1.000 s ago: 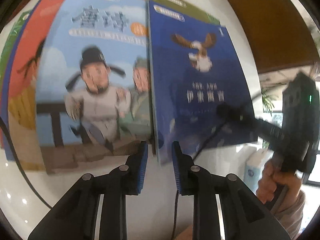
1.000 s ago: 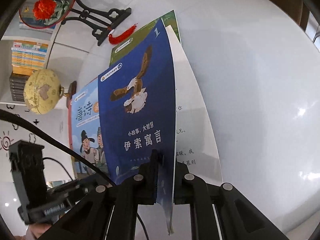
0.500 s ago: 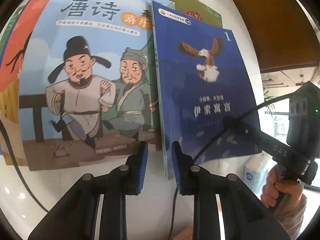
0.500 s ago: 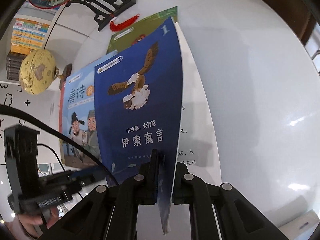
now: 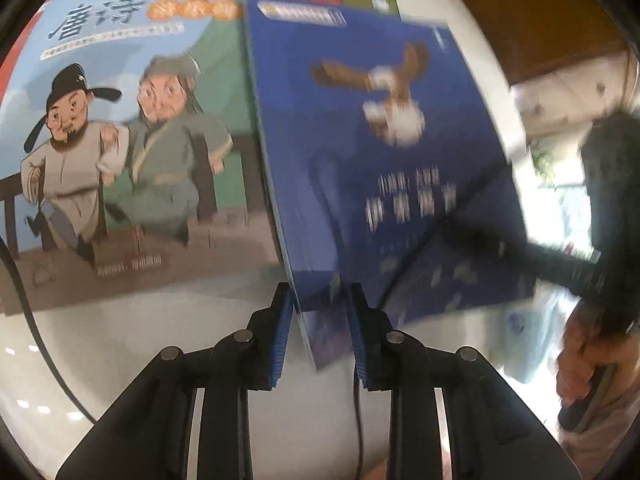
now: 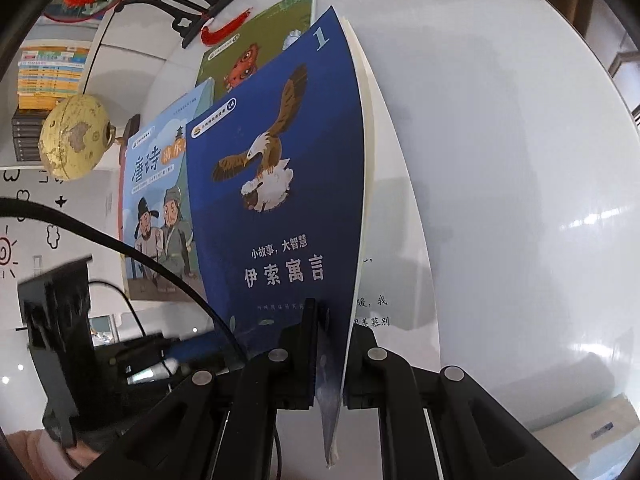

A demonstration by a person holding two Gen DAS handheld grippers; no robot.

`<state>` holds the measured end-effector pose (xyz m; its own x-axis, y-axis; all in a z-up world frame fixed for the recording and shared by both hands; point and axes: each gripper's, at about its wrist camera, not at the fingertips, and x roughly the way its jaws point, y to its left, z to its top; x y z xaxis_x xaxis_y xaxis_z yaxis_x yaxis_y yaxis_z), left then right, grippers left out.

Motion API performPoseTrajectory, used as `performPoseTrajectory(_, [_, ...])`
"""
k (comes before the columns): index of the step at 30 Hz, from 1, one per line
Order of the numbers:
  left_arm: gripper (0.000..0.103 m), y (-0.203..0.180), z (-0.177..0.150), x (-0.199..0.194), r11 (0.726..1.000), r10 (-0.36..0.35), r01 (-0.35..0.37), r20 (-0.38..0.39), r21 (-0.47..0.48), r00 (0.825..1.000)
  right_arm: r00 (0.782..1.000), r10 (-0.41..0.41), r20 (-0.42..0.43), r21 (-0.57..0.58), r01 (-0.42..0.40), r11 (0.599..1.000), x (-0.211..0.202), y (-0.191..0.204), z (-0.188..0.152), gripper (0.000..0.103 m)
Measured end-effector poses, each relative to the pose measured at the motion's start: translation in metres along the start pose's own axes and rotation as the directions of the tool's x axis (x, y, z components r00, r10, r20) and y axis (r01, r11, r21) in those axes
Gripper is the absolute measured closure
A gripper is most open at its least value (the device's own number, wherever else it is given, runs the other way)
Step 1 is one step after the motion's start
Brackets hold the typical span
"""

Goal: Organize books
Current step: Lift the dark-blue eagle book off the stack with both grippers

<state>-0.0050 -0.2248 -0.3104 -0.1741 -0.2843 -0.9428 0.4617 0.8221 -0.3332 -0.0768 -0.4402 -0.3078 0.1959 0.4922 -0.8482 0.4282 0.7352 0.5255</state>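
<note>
Right gripper (image 6: 330,354) jaws clenched on blue book (image 6: 280,184) | left gripper (image 5: 318,336) jaws apart, straddling its corner

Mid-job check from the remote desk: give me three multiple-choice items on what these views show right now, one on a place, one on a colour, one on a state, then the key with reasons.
1. Place: Where does the green book lie relative to the dark blue eagle book?
A. Behind it, towards the fan stand
B. On top of it
C. Under the globe

2. Colour: What colour is the cover with two robed men?
A. Red
B. Light blue
C. Black

3. State: How does the right gripper stand?
A. Wide open, nothing between the jaws
B. Shut on the dark blue eagle book's cover
C. Shut on a cable

Key:
1 A, its top shows past the blue cover's upper edge.
2 B, pale sky background in both views.
3 B, the pads pinch the lifted cover, with white pages hanging apart behind it.
</note>
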Motion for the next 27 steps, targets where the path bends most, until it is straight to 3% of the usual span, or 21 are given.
performPoseTrajectory(3, [0.079, 0.018, 0.003, -0.009, 0.99, -0.117, 0.121, 0.059, -0.07, 0.991, 1.0, 0.02, -0.003, -0.005, -0.02, 1.0, -0.003, -0.008, -0.004, 0.096])
performPoseTrajectory(7, [0.079, 0.002, -0.006, -0.034, 0.981, -0.19, 0.182, 0.163, 0.06, 0.968, 1.0, 0.004, -0.005, -0.039, -0.004, 0.999, -0.007, -0.009, -0.006, 0.096])
performPoseTrajectory(9, [0.079, -0.008, -0.002, -0.041, 0.967, -0.249, 0.234, 0.171, 0.102, 0.953, 1.0, 0.009, -0.007, -0.046, -0.01, 0.999, -0.009, -0.011, -0.006, 0.096])
performPoseTrajectory(12, [0.079, -0.019, 0.004, -0.034, 0.978, -0.164, 0.139, 0.157, 0.158, 0.974, 0.999, 0.035, -0.013, -0.041, -0.035, 0.999, -0.009, -0.016, -0.006, 0.096])
performPoseTrajectory(15, [0.095, -0.015, 0.013, -0.026, 0.986, -0.111, 0.088, 0.162, 0.141, 0.98, 0.999, 0.037, -0.003, -0.046, -0.037, 0.998, -0.01, -0.015, -0.008, 0.096])
performPoseTrajectory(16, [0.095, -0.016, 0.015, -0.023, 0.986, -0.089, 0.063, 0.167, 0.155, 0.982, 0.999, 0.037, 0.003, -0.043, -0.037, 0.998, -0.01, -0.015, -0.009, 0.096])
performPoseTrajectory(19, [0.096, -0.041, 0.013, -0.021, 0.959, -0.005, -0.054, 0.207, 0.278, 0.978, 0.999, 0.009, 0.041, -0.047, -0.007, 0.999, -0.01, -0.007, -0.015, 0.096])
performPoseTrajectory(22, [0.096, -0.054, 0.017, -0.023, 0.952, 0.011, -0.083, 0.238, 0.296, 0.971, 0.989, -0.106, 0.101, -0.116, 0.117, 0.986, -0.012, 0.017, -0.024, 0.097])
performPoseTrajectory(27, [0.096, -0.038, 0.011, -0.046, 0.954, 0.016, -0.097, 0.275, 0.284, 0.961, 0.98, -0.083, 0.181, -0.149, 0.11, 0.983, -0.03, 0.037, -0.032, 0.098])
